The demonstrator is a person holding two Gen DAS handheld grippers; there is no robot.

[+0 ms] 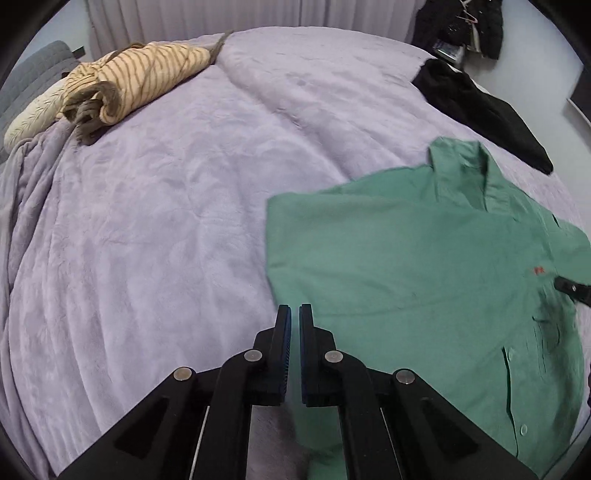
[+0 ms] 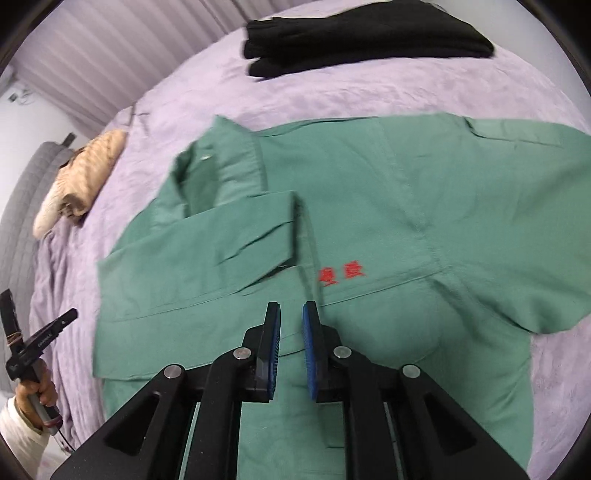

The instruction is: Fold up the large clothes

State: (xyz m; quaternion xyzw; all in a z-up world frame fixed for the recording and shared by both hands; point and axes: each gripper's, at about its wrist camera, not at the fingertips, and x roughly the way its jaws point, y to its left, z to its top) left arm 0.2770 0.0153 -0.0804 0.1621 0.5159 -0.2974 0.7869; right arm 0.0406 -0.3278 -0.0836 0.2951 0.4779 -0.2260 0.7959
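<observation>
While the green shirt (image 2: pixel 388 206) lies spread on the lilac blanket (image 1: pixel 166 221) covering the bed, one of its sleeves (image 2: pixel 207 251) is folded across the front, its cuff ending just beside red embroidered characters (image 2: pixel 341 275). The other sleeve stretches out flat to the side. The right hand-held gripper (image 2: pixel 291 314) hovers over the shirt's lower front with its jaws slightly apart and nothing between them. The left hand-held gripper (image 1: pixel 294 314) sits at the shirt's edge above the blanket, its jaws parted by a narrow gap, also holding nothing. A folded black garment (image 2: pixel 362 33) rests on the bed beyond the shirt's collar (image 2: pixel 218 158). A rumpled yellow striped garment (image 1: pixel 140 77) lies well apart, near a grey headboard (image 1: pixel 33 74).
</observation>
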